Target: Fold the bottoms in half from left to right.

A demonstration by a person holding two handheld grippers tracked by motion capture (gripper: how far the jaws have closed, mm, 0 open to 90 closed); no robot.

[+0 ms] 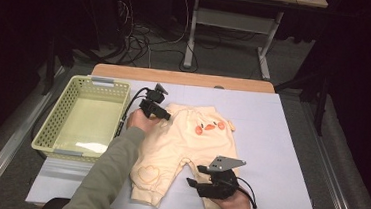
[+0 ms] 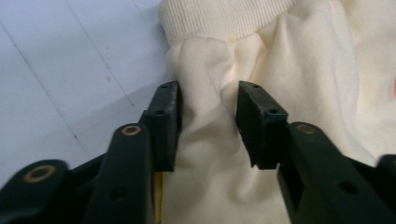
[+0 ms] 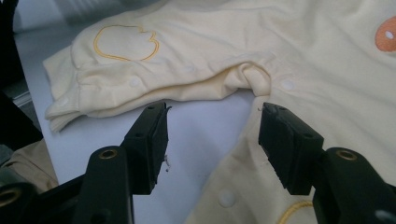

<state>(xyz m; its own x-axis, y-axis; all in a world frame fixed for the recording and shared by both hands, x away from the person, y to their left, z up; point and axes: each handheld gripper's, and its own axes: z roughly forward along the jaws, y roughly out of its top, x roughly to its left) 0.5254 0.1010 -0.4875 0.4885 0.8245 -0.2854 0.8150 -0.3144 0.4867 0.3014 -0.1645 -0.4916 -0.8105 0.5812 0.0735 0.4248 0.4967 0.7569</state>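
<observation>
On the pale grey-blue desk (image 1: 281, 142) a pair of cream-yellow baby trousers (image 1: 185, 144) with an orange duck print near the waistband lies spread flat, waistband toward the far edge and the two legs pointing back to the person. At the garment's near-left waist corner, the left gripper (image 1: 165, 115) has its jaws partly open with a bunched ridge of the cream fabric rising between them; in the left gripper view (image 2: 208, 121) the cloth fills the gap just below the ribbed waistband (image 2: 224, 18), touching the inner face of the left jaw, though whether the right jaw presses it I cannot tell. The left hand (image 1: 139, 121) wraps the gripper body from behind, and its olive-green sleeve (image 1: 105, 173) runs diagonally up from the bottom edge across the left trouser leg. The right gripper (image 1: 195, 183) sits low near the front edge of the desk, its grey three-cornered plate (image 1: 226, 163) on top, pointing left toward the crotch of the trousers. In the right gripper view (image 3: 212, 140) its jaws stand wide apart and hold nothing: bare desk lies between them, the right jaw over the edge of one leg, the folded crotch seam just ahead. A light green slatted plastic basket (image 1: 51, 129) stands at the desk's left side, apart from the trousers.
</observation>
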